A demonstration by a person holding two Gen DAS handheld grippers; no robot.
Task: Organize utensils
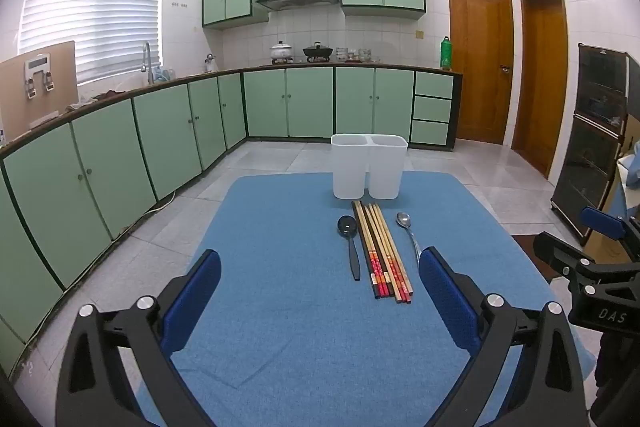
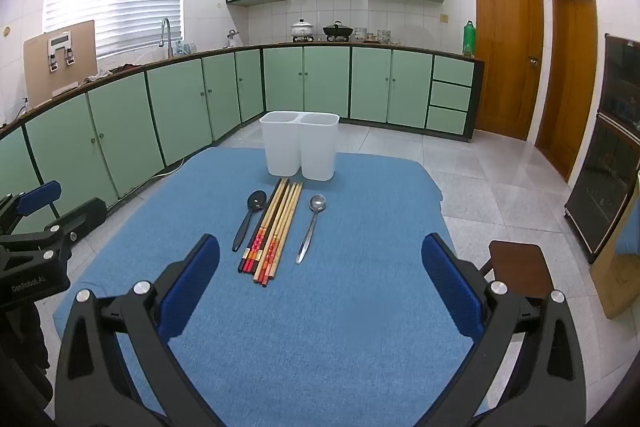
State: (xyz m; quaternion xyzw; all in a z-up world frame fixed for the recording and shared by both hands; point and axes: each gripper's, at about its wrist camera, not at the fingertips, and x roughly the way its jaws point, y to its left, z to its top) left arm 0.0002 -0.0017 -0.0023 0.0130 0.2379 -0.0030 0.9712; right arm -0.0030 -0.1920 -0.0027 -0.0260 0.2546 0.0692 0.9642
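Nothing looks sorted yet: the black spoon (image 2: 249, 219), the bundle of chopsticks (image 2: 274, 227) and the metal spoon (image 2: 312, 227) lie side by side mid-tabletop (image 2: 320, 307), just before the white two-compartment holder (image 2: 300, 145) near the far edge. The left tool (image 1: 320, 303) and right tool (image 2: 320, 287) hover released, grasping nothing. The holder's inside is hidden by its walls, and the metal spoon's handle end is cut off behind a finger in the left view.
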